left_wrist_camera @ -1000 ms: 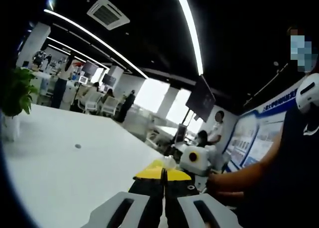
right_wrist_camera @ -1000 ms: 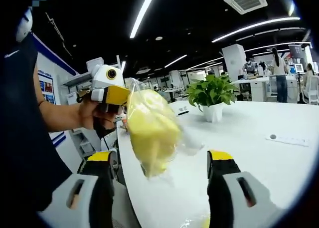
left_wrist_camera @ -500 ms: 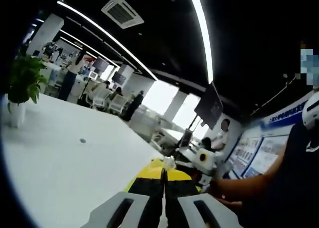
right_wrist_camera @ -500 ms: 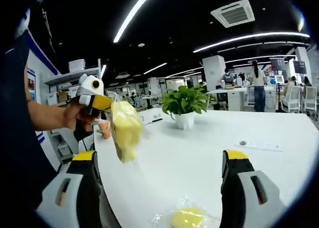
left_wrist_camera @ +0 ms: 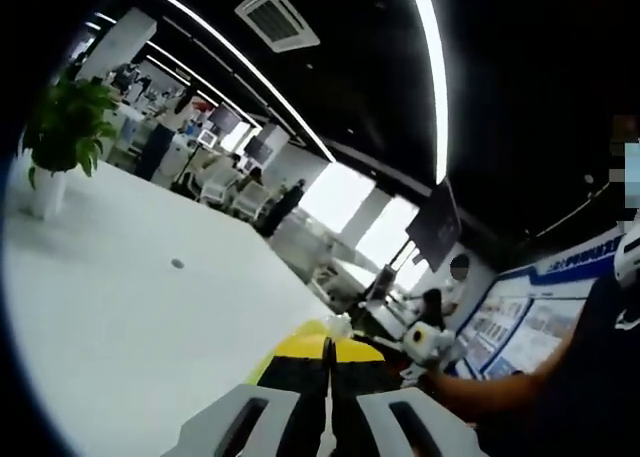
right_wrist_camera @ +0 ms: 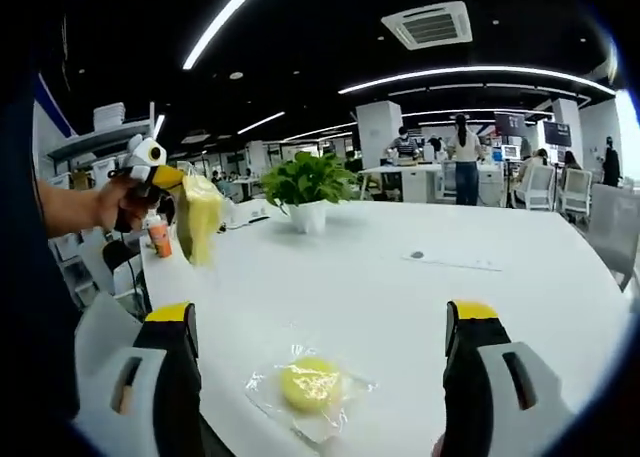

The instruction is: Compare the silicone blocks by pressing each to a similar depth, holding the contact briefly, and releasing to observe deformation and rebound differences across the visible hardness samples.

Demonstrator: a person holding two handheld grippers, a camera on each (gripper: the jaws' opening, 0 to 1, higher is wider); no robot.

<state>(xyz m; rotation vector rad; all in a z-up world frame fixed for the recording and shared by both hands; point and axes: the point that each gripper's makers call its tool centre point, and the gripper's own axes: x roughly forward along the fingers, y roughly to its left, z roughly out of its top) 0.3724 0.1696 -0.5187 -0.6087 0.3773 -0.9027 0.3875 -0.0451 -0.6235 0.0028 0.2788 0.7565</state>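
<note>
Between the right gripper's (right_wrist_camera: 318, 327) spread jaws lies a bagged yellow block (right_wrist_camera: 309, 385).

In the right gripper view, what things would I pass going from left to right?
The left tool holding up a yellow block in a plastic bag → round yellow block in a wrapper on the white table → potted plant → paper strip.

Smooth matt white table (right_wrist_camera: 420, 307), crinkly clear plastic wrap (right_wrist_camera: 300, 397), glossy yellow block (right_wrist_camera: 310, 385)
</note>
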